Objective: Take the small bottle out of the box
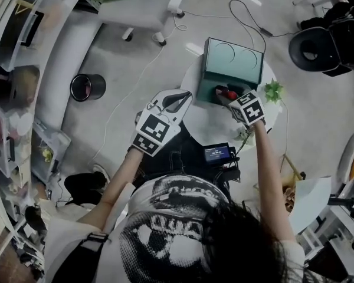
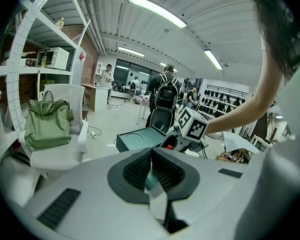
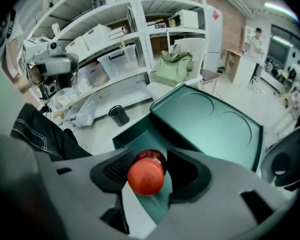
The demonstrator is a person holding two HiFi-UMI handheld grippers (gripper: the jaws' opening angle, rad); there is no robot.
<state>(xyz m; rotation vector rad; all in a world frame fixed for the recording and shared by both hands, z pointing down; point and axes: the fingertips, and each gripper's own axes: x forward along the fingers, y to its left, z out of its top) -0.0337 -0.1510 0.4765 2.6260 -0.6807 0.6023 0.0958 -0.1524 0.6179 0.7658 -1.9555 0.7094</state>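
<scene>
The right gripper (image 3: pixel 151 160) fingers grasp the small bottle (image 3: pixel 145 176) at its red cap, inside the open teal box (image 3: pixel 210 124) — lifting out remains, I think. The left gripper (image 2: pixel 151 168) fingers are clenched, empty.

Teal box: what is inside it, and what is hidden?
A red-capped small bottle sits inside the box, between the jaws of the right claw. The claw hides the bottle's base and most of the box floor.
</scene>
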